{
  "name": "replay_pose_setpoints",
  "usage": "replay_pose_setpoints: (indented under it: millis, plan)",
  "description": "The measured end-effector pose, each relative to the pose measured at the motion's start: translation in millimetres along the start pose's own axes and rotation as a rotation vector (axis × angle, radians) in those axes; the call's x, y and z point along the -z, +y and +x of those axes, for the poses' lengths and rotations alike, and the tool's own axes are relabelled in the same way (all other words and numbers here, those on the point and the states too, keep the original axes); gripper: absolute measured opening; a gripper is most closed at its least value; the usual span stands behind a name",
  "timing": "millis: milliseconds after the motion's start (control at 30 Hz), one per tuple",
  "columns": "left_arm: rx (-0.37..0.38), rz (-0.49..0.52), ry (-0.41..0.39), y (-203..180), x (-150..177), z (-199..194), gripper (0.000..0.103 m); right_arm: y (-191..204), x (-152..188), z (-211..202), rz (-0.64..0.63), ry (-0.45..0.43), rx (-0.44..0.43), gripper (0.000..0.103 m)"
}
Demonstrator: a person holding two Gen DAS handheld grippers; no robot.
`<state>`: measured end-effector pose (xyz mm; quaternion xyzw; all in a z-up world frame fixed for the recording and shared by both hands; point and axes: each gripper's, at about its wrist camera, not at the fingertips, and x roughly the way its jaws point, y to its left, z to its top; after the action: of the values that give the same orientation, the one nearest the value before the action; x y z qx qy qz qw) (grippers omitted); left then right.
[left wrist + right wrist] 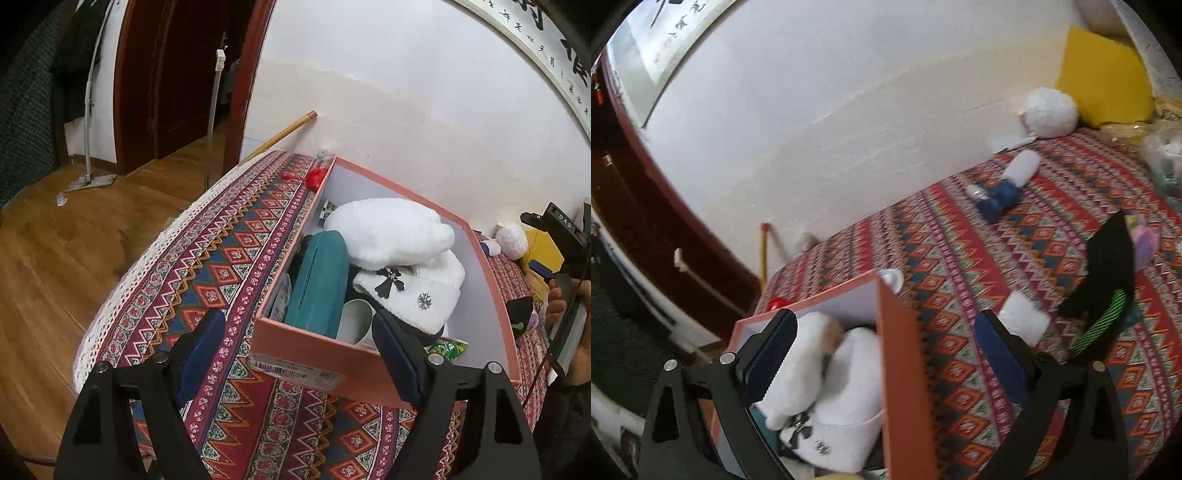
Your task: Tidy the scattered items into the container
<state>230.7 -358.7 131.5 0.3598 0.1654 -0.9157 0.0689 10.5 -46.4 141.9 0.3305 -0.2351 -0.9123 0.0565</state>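
A pink cardboard box (295,341) stands on the patterned cloth and holds a white knit hat (410,291), a white fluffy item (391,229), a teal pouch (321,280), a white cup (354,319) and a green packet (448,349). My left gripper (301,350) is open and empty at the box's near wall. My right gripper (886,354) is open and empty, straddling the box's right wall (905,369). Outside the box lie a black and green item (1104,295), a small white fluffy piece (1023,317), a blue and white bottle (1008,181) and a white plush ball (1051,112).
A red item (310,176) lies on the cloth left of the box. A yellow cushion (1104,74) leans at the far right, with a purple item (1145,240) and a clear bag (1163,155) nearby. The wall is right behind the box. A wooden floor (74,229) lies beyond the left edge.
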Motion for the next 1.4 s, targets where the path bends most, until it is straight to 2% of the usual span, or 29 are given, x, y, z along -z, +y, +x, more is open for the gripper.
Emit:
replay_pose_setpoints:
  millis: [267,933,1400]
  plan:
    - [-0.001,0.009,-0.011,-1,0,-3,0.082,17,11,2,-0.016,0.033,-0.059,0.097]
    - [0.009,0.015,-0.014,-7,-1,-3,0.082,36,22,5,-0.039,0.061,-0.091,0.097]
    - [0.020,0.014,-0.006,-7,-2,3,0.082,58,36,13,-0.104,0.094,-0.121,0.097]
